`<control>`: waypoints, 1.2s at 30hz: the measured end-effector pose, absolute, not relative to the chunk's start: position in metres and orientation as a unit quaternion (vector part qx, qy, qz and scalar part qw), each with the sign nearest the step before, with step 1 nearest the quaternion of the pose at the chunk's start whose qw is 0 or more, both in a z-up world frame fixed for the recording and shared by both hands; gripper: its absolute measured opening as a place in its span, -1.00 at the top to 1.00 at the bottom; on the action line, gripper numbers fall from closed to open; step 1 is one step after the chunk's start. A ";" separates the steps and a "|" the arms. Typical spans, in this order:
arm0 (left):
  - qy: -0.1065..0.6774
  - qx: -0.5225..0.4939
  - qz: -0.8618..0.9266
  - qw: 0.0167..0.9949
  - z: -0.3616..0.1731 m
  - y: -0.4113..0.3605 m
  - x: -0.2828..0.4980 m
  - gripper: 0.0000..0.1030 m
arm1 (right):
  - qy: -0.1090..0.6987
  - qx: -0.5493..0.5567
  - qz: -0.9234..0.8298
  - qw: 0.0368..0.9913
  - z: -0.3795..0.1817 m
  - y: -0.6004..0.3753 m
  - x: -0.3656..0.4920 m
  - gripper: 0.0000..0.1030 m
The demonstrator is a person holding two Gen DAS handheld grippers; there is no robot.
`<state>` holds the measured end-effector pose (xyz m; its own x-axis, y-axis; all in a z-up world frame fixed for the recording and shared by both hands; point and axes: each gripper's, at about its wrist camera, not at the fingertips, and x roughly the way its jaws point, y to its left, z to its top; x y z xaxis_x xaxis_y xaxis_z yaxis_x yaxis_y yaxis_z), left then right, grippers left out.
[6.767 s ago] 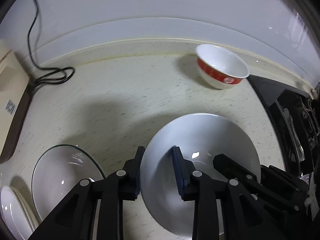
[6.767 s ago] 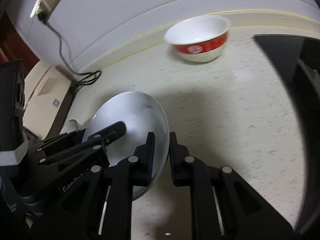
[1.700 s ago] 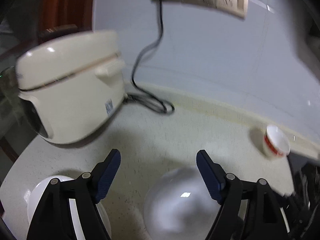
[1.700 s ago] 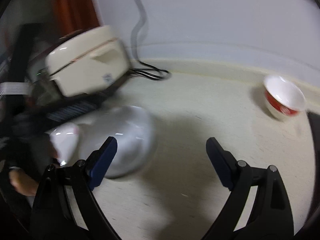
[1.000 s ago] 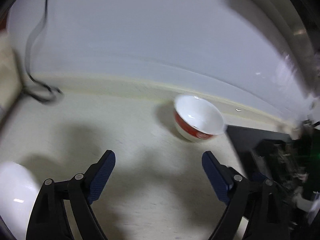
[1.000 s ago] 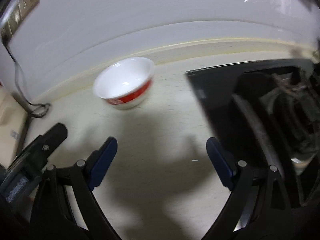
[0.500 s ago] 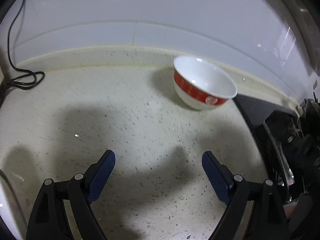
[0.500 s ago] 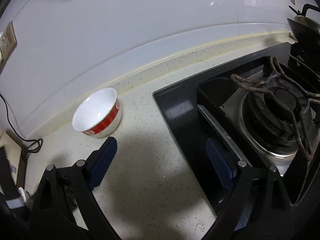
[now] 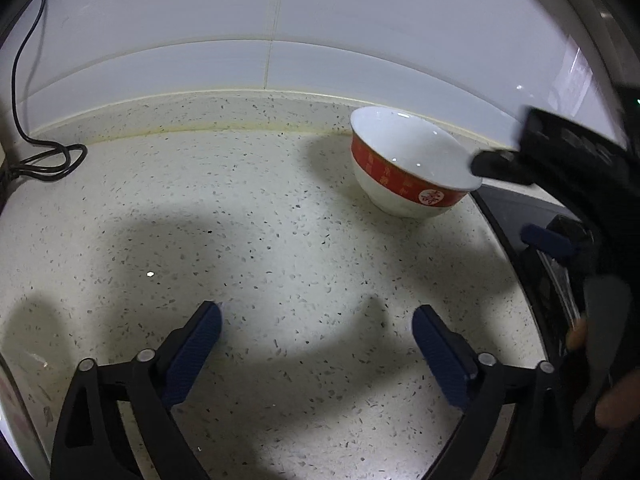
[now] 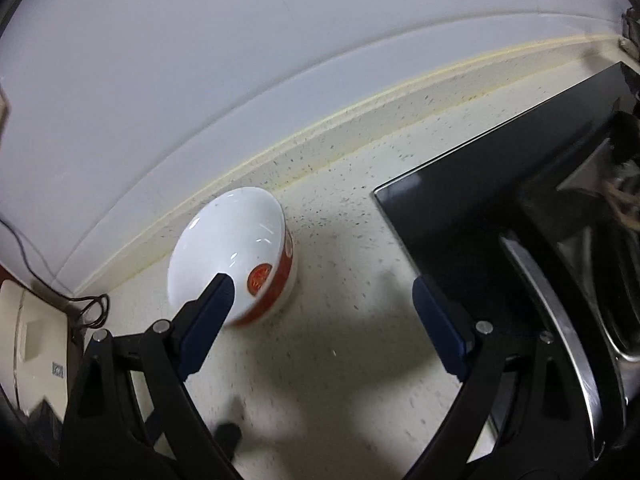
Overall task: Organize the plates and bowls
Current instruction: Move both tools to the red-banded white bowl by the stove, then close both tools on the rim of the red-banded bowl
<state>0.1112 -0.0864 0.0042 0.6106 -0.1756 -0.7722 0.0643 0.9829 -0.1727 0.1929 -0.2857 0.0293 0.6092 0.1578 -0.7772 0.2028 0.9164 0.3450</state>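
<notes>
A white bowl with a red band [image 9: 404, 172] stands on the speckled counter near the back wall, also in the right wrist view [image 10: 236, 256]. My left gripper [image 9: 316, 320] is open and empty, well short of the bowl. My right gripper [image 10: 320, 288] is open and empty; its left finger [image 10: 208, 312] overlaps the bowl's near rim in the image, and its dark body shows at the bowl's right side in the left wrist view [image 9: 532, 156]. Whether it touches the bowl I cannot tell.
A black gas stove [image 10: 520, 216] lies right of the bowl. A black cable [image 9: 44, 160] lies at the back left. A cream appliance [image 10: 28, 344] stands at the far left. A white rim [image 9: 12, 408] shows at the lower left edge.
Both grippers have moved closer to the red-banded bowl. The right gripper has swung left from the stove so its left finger now overlaps the bowl. The white plate was let go earlier.
</notes>
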 end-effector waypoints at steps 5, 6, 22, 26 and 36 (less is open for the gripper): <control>0.439 -0.062 -0.059 0.894 0.002 -0.086 0.114 -1.00 | 0.477 0.162 0.002 0.864 0.026 -0.260 0.217 -0.78; 0.439 -0.064 -0.055 0.895 0.002 -0.084 0.114 -1.00 | 0.481 0.151 0.000 0.864 0.027 -0.255 0.220 -0.78; 0.458 -0.069 -0.061 0.884 0.006 -0.082 0.108 -0.99 | 0.501 0.121 0.021 0.857 0.017 -0.260 0.221 0.67; 0.458 -0.172 -0.149 0.859 0.015 -0.069 0.104 -0.93 | 0.502 0.121 0.044 0.855 0.015 -0.267 0.205 0.68; 0.431 -0.160 -0.134 0.878 0.018 -0.067 0.104 -0.82 | 0.523 0.085 0.080 0.844 0.043 -0.272 0.147 0.77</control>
